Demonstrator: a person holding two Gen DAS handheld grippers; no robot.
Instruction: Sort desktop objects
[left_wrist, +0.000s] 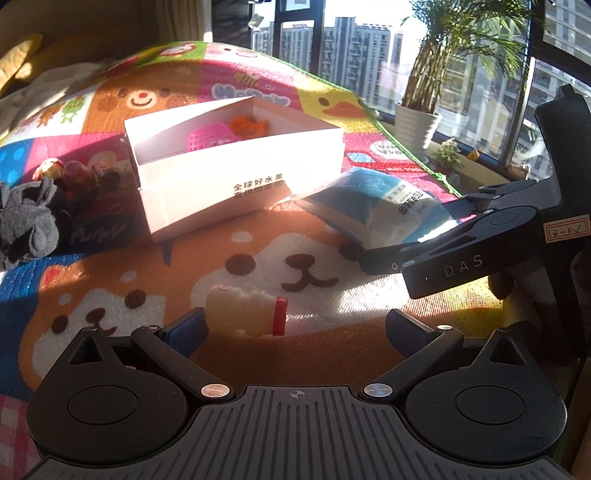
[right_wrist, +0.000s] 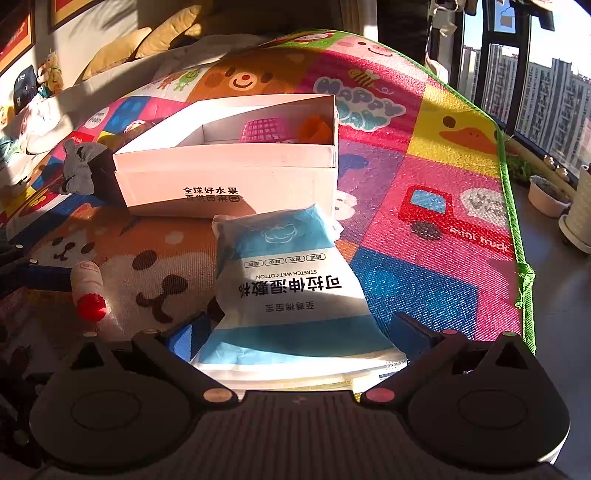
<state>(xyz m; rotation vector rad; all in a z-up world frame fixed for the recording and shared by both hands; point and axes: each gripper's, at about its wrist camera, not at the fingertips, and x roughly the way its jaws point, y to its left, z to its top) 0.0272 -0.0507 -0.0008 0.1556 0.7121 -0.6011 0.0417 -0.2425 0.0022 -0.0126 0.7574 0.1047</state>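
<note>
Both grippers' jaws stand released, the left gripper (left_wrist: 295, 325) around a small white bottle (left_wrist: 246, 308), the right gripper (right_wrist: 295, 332) around a blue-white cotton pack (right_wrist: 291, 284).

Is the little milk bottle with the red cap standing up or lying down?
Lying down. The little bottle rests on its side on the play mat, red cap pointing sideways.

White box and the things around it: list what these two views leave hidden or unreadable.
- White box contents: both views show only the tops of a pink basket and an orange item; the near wall hides the rest.
- Box's second print line: washed out by glare in the left wrist view.
- Small figures left of the box: in shadow, too dark to identify.
- Cotton pack: near end hidden under the right hand-held gripper.
</note>
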